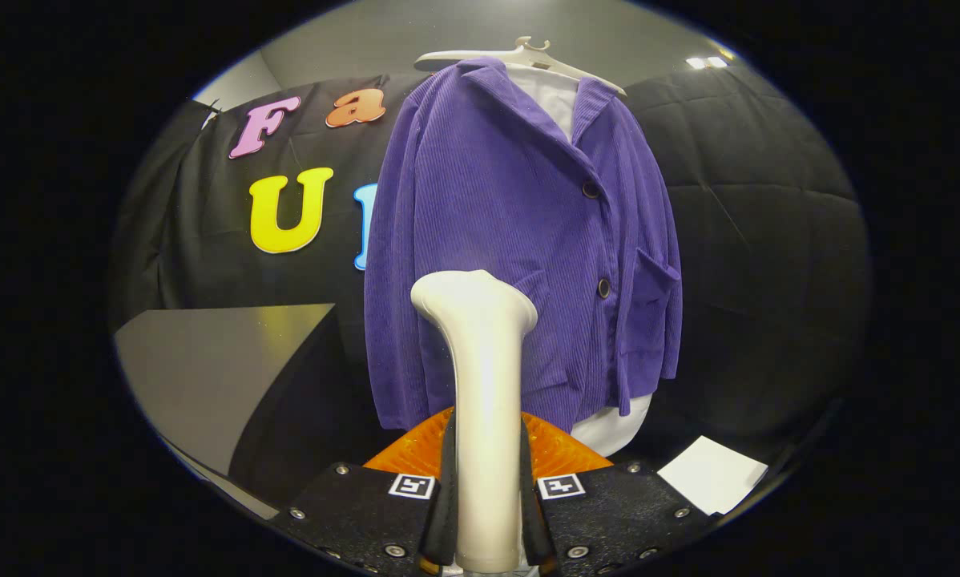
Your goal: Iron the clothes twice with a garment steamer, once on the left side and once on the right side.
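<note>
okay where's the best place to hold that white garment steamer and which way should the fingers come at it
Grip the garment steamer on its straight, narrow handle, below the flared head, coming from the handle's base end with one of the fingers on each flat side. The gripper is already shut on it this way: the handle stands upright between them, and the wide head is left free, facing the purple jacket on its hanger.
</note>
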{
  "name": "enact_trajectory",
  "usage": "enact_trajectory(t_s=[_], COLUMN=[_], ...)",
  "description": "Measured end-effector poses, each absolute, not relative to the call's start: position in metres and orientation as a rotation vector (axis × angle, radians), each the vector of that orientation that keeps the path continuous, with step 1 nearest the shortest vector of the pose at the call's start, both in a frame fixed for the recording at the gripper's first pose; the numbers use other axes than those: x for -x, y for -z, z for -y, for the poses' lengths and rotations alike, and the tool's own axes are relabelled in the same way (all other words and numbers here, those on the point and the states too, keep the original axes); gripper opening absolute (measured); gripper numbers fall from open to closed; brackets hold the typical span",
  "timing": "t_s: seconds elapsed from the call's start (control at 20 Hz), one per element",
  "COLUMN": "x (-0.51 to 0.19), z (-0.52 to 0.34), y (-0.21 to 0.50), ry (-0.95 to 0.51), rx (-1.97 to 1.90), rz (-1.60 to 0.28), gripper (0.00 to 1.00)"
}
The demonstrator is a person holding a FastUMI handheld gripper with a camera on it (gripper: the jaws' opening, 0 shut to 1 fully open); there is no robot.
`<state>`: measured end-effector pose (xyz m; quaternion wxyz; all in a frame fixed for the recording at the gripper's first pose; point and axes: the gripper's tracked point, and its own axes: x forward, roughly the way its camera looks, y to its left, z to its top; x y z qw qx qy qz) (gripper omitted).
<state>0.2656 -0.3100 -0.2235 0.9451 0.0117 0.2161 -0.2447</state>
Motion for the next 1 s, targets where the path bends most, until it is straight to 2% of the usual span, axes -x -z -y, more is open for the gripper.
enact_trajectory(t_s=[0.65, 0.85, 1.0], x=[-0.224, -0.212, -0.202], z=[0.305, 0.303, 0.306], y=[0.307, 0.314, 0.285], ry=[0.501, 0.507, 0.521], rx=[-0.083, -0.09, -0.063], rz=[-0.608, -0.631, -0.575], gripper=[0.32, 0.32, 0.32])
